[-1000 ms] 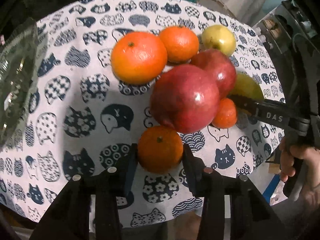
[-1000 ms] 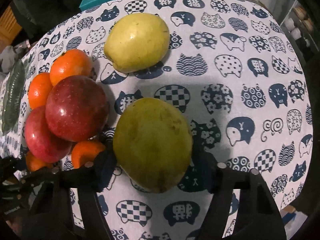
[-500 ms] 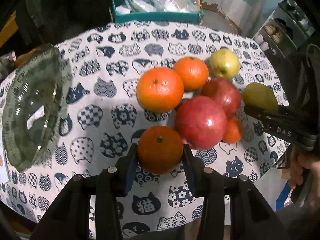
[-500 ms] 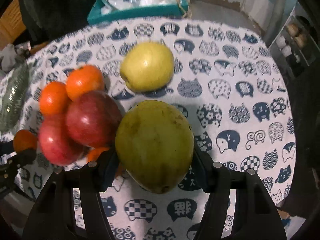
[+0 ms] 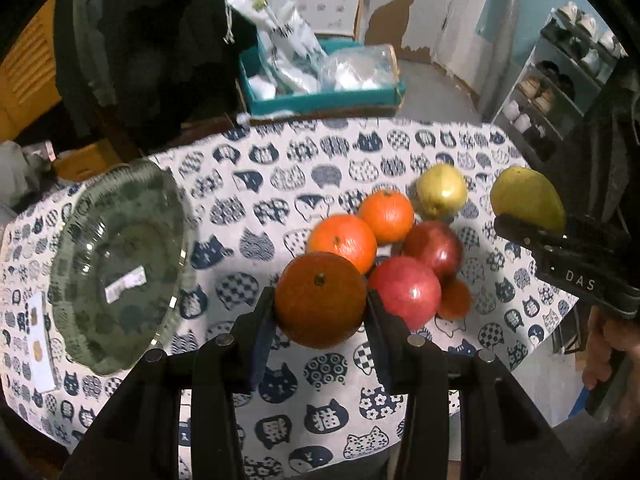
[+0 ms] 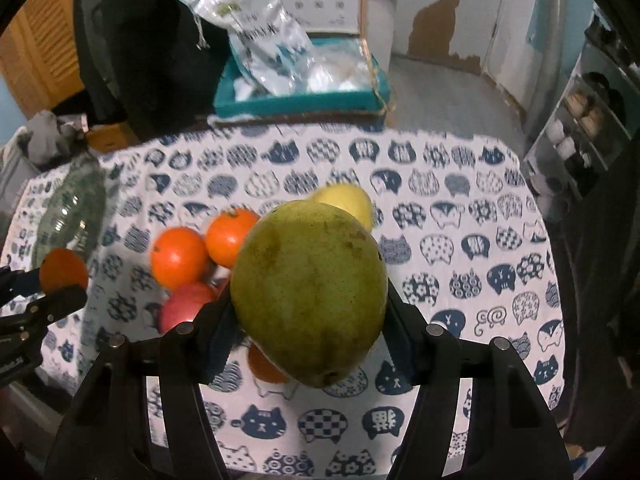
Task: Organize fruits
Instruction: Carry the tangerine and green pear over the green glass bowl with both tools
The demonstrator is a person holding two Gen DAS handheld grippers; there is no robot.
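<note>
A lived-in home: cat-print tablecloth [image 5: 280,184], shoe rack [image 5: 560,80], peeling wall paint [image 6: 440,20].

"DAS" in white letters on the black right gripper [image 5: 524,229], seen from the left wrist cam. Tablecloth [image 5: 280,168] w/ cat heads: one has the sign 猫. White bag [image 6: 256,36] has print, too blurry to read.

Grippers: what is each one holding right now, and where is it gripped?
Left gripper clamps an orange by its sides. Right gripper clamps a green pear by its sides.
</note>
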